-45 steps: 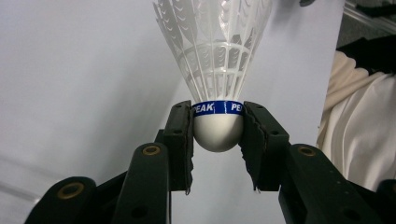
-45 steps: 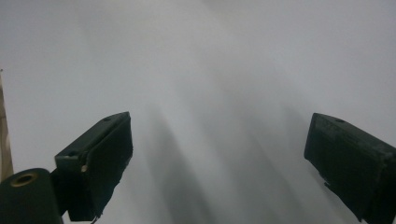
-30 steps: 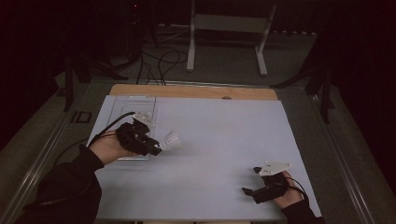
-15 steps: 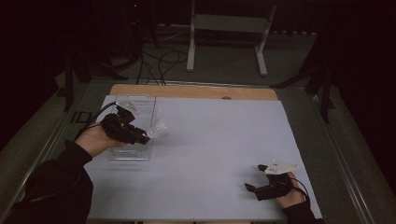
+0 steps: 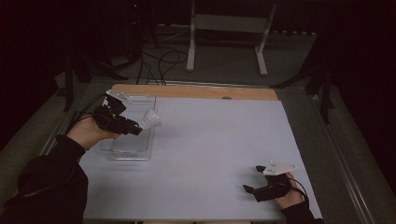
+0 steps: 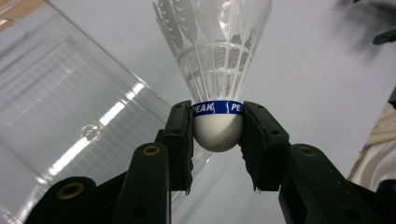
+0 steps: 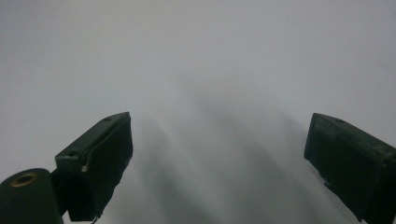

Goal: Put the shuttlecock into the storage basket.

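A white feather shuttlecock (image 6: 215, 70) with a blue band round its cork is clamped by the cork between the black jaws of my left gripper (image 6: 217, 133), feathers pointing away. From above, that gripper (image 5: 136, 128) hangs over a clear plastic box (image 5: 133, 149) at the left of the table, with the shuttlecock (image 5: 151, 119) sticking out to the right. The box (image 6: 60, 112) lies below and to the left in the left gripper view. My right gripper (image 5: 251, 181) rests low at the table's front right, jaws wide apart over bare white surface (image 7: 210, 84), nothing between them.
A white sheet (image 5: 219, 140) covers the table, with a wooden strip (image 5: 196, 91) along the far edge. Behind the table stand a white metal frame (image 5: 224, 28) and loose cables (image 5: 159, 56) on the floor.
My left gripper has carried the shuttlecock up and toward the far left, from the box's near right corner to above its middle. The right gripper has stayed put.
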### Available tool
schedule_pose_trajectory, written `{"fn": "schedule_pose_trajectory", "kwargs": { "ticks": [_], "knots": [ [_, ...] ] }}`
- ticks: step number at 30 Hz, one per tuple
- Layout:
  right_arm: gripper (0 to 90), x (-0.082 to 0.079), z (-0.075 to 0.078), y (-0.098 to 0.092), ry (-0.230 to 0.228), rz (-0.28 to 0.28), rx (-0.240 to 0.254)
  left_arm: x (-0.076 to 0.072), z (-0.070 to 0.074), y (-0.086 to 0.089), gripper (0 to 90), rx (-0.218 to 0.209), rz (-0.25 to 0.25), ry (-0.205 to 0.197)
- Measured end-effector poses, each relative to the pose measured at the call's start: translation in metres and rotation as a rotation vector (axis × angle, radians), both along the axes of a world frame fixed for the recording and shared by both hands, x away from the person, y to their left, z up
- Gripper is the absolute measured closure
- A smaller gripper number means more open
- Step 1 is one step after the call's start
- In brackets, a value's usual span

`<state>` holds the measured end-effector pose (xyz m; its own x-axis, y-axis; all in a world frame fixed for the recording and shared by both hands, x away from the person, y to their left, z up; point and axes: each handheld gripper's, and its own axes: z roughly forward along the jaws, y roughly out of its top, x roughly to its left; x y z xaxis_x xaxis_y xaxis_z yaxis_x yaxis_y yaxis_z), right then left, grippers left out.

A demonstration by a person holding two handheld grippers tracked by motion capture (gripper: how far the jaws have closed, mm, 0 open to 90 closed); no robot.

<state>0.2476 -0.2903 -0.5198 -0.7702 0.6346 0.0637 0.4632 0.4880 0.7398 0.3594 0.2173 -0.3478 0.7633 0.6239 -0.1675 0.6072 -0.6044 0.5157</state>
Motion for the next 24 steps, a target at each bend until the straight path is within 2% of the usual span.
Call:
{"fn": "schedule_pose_trajectory", "kwargs": {
  "ticks": [1,6,7,19,24],
  "knots": [
    [7.9,0.0,0.0,0.0,0.002,0.002,0.004,0.002,0.001,0.003,65.7,-0.003,0.023,0.005],
    [7.9,-0.001,0.001,0.001,0.0,0.007,0.01,0.004,0.0,0.008,65.6,0.006,0.052,0.008],
    [7.9,-0.001,0.001,0.001,0.001,0.01,0.006,0.006,0.0,0.014,65.7,0.01,0.081,0.009],
    [7.9,-0.001,0.001,0.002,0.008,0.024,0.016,0.008,-0.002,0.036,65.7,0.021,0.14,0.0],
    [7.9,-0.001,0.0,0.002,0.014,0.027,0.011,0.008,-0.003,0.044,65.7,0.011,0.155,-0.002]
  ]
}}
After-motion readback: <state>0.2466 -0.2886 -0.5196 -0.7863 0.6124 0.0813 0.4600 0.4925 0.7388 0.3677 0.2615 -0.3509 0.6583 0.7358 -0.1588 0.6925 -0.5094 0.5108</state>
